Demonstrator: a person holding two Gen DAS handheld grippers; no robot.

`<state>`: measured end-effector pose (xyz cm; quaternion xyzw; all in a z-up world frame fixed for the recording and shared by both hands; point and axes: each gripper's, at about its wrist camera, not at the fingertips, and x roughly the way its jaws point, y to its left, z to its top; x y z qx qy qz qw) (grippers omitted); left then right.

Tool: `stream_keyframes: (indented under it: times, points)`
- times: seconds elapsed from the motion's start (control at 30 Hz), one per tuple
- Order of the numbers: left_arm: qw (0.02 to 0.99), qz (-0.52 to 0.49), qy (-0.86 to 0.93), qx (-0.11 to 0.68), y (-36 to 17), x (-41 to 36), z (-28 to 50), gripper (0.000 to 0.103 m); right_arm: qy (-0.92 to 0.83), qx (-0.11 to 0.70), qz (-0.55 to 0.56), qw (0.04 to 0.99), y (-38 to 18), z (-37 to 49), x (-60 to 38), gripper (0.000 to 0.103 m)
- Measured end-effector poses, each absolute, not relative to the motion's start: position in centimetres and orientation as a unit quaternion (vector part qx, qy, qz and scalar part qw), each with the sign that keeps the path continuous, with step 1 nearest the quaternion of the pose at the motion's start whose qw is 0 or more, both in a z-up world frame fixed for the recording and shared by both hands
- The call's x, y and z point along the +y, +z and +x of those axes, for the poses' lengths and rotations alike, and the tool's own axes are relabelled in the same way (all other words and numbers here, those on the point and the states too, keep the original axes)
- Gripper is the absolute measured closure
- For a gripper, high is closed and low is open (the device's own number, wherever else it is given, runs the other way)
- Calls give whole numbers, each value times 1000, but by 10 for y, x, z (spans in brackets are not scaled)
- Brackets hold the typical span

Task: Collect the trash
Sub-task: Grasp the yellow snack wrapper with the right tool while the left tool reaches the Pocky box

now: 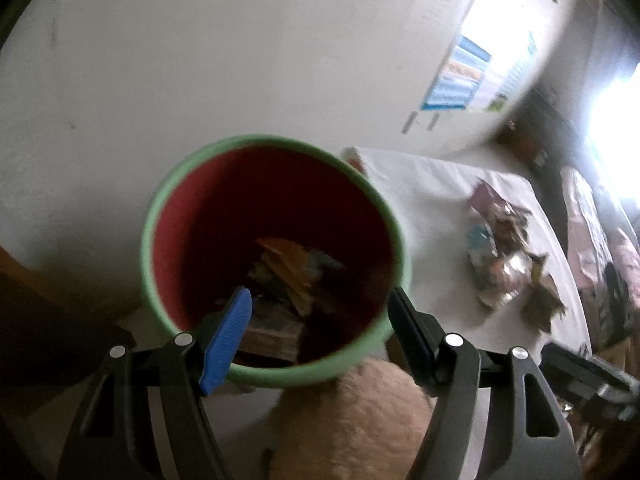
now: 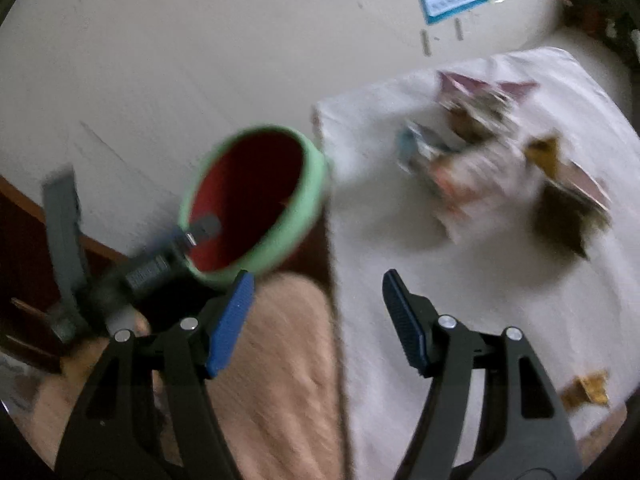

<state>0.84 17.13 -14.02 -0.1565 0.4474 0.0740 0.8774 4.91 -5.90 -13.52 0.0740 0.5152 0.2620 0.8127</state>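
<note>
Left wrist view: bin partly filled with wrappers, left gripper spread and empty over it, right gripper also spread, empty, near the cloth where a wrapper pile is left, so roughly midway

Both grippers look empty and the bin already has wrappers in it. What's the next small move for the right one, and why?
Probably carry the right gripper forward to the wrapper pile on the white cloth. Its jaws stand open and empty, the pile remains outside the bin, and it lies ahead of that gripper.
</note>
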Motion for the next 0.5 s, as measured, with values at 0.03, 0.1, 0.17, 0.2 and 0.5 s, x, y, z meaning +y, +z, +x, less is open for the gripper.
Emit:
stream_keyframes:
  times: [0.03,0.1,0.17,0.2,0.5]
  points:
    - [879,-152,69,447,-139,166,8,36,249,518,64,816,-140,44,-69,38]
    - [882,-139,53,447,-135,149,10,36,225,520,54,823,-146,38,-88,38]
    - [883,-129,41,449,-132,134,11,36,189,513,48,836,-149,35,-114,38]
    - [884,-123,34,450,-131,126,11,36,173,512,51,840,-150,36,-128,38]
    - [881,-71,-12,467,-130,72,9,36,45,533,119,837,-176,25,-245,31]
